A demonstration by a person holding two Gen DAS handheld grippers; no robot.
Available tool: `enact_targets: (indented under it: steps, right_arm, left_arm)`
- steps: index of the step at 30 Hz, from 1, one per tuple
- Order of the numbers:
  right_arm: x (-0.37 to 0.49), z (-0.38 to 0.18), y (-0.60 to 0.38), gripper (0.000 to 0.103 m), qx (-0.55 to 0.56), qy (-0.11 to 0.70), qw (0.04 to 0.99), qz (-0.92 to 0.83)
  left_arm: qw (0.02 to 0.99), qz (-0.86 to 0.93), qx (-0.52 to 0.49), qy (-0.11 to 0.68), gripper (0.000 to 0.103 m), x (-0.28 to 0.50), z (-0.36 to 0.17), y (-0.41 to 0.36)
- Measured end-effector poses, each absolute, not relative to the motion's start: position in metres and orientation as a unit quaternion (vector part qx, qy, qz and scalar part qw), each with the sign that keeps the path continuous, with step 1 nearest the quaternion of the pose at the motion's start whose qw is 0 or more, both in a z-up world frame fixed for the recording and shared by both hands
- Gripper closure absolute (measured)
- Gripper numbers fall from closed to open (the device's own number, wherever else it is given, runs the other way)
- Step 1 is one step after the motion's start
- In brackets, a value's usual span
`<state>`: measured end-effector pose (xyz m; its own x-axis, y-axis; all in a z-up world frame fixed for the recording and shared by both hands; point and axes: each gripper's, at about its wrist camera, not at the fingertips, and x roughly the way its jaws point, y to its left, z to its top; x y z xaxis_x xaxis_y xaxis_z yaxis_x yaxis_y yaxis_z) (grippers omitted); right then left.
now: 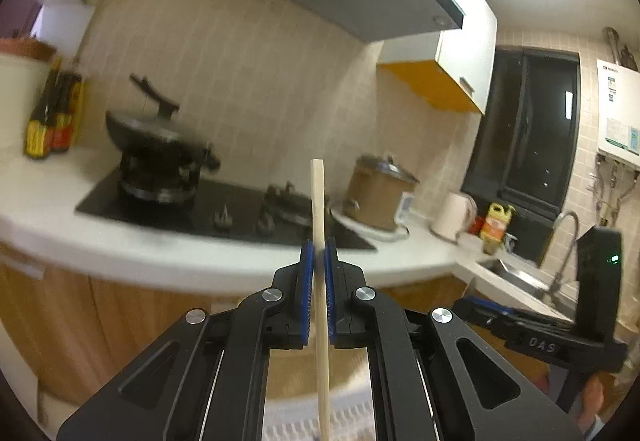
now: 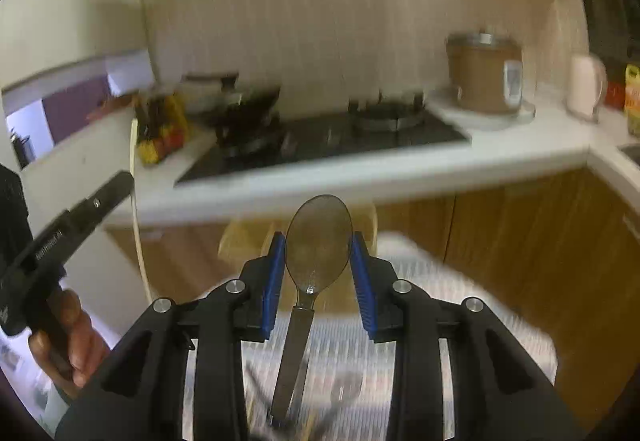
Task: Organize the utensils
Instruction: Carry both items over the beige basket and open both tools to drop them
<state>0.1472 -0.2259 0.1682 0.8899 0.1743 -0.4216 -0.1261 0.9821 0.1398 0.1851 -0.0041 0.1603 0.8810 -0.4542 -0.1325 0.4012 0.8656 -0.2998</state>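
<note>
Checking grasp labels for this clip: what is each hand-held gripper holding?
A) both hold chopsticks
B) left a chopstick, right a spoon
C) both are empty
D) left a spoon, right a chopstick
B: the left hand-held gripper clamps an upright wooden chopstick between its blue pads, and the right hand-held gripper grips a metal spoon by its bowl.

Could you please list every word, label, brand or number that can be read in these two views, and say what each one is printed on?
"OAS": raised letters on the black body of the right tongs as seen from the left wrist view, partly blurred.
Print on the left tongs' body: too blurred to read.
Water heater labels: too small.
Sauce bottles, yellow bottle, rice cooker panel: blurred, unreadable.
</note>
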Motion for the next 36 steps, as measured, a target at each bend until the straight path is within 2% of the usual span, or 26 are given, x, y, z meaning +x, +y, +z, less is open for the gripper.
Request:
enact_targets:
  steps: [5, 12, 28, 29, 30, 31, 33, 34, 36]
  right_arm:
    - [0.195, 0.186, -0.225, 0.073, 0.033, 0.154, 0.987, 0.032]
    - [0.243, 0.169, -0.215, 0.073, -0.016, 0.106, 0.994, -0.011]
    - [0.266, 0.109, -0.211, 0.072, -0.040, 0.156, 0.987, -0.004]
    - [0.264, 0.109, -0.211, 0.071, -0.036, 0.163, 0.986, 0.003]
    - [0.261, 0.110, -0.212, 0.065, -0.031, 0.165, 0.986, 0.006]
    - [0.256, 0.112, -0.213, 0.060, -0.026, 0.165, 0.986, 0.009]
    - [0.246, 0.117, -0.216, 0.042, -0.015, 0.167, 0.986, 0.018]
    - [0.240, 0.120, -0.218, 0.041, -0.010, 0.168, 0.986, 0.022]
    - [0.228, 0.126, -0.221, 0.041, -0.001, 0.178, 0.984, 0.030]
  left_arm:
    - [0.969, -0.214, -0.117, 0.049, 0.099, 0.224, 0.171, -0.017]
    - [0.976, -0.176, -0.123, 0.037, 0.099, 0.280, 0.153, -0.021]
    - [0.980, -0.133, -0.118, 0.094, 0.098, 0.305, 0.089, -0.017]
    - [0.978, -0.136, -0.120, 0.100, 0.095, 0.303, 0.089, -0.015]
    - [0.976, -0.141, -0.122, 0.109, 0.084, 0.300, 0.089, -0.013]
    - [0.975, -0.144, -0.123, 0.112, 0.078, 0.298, 0.090, -0.012]
    - [0.972, -0.152, -0.128, 0.121, 0.072, 0.287, 0.094, -0.006]
    - [0.970, -0.160, -0.131, 0.125, 0.068, 0.283, 0.096, -0.003]
    - [0.966, -0.172, -0.138, 0.135, 0.066, 0.268, 0.102, 0.005]
